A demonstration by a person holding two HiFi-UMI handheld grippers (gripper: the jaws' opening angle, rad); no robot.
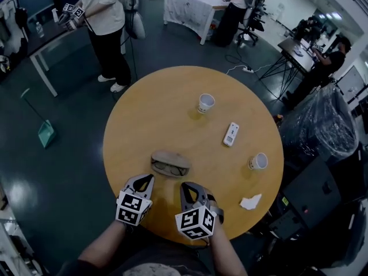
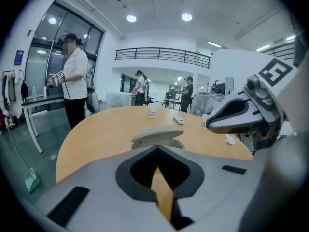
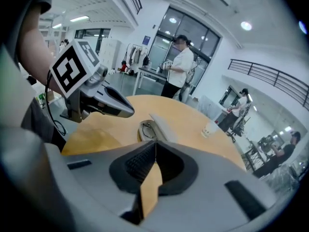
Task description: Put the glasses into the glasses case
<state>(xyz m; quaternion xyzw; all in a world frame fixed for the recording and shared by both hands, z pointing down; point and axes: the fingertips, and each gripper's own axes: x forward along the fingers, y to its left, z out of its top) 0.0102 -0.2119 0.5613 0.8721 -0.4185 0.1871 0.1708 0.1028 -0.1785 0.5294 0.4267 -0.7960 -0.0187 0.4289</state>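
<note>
A grey glasses case (image 1: 170,163) lies on the round wooden table (image 1: 172,114), near its front edge, with the lid part-way open. Dark-framed glasses (image 1: 167,168) lie inside it, also seen as glasses (image 3: 147,127) in the right gripper view. My left gripper (image 1: 146,180) is shut and empty, just in front of the case's left end; the case (image 2: 157,135) fills the space just beyond its tips. My right gripper (image 1: 187,187) is shut and empty, in front of the case's right end, a little apart from it.
Two paper cups (image 1: 206,103) (image 1: 258,161), a white remote (image 1: 231,134) and a crumpled tissue (image 1: 250,201) lie further out and to the right on the table. A person (image 1: 106,27) stands beyond the table's far left. A dustpan (image 1: 46,132) lies on the floor at left.
</note>
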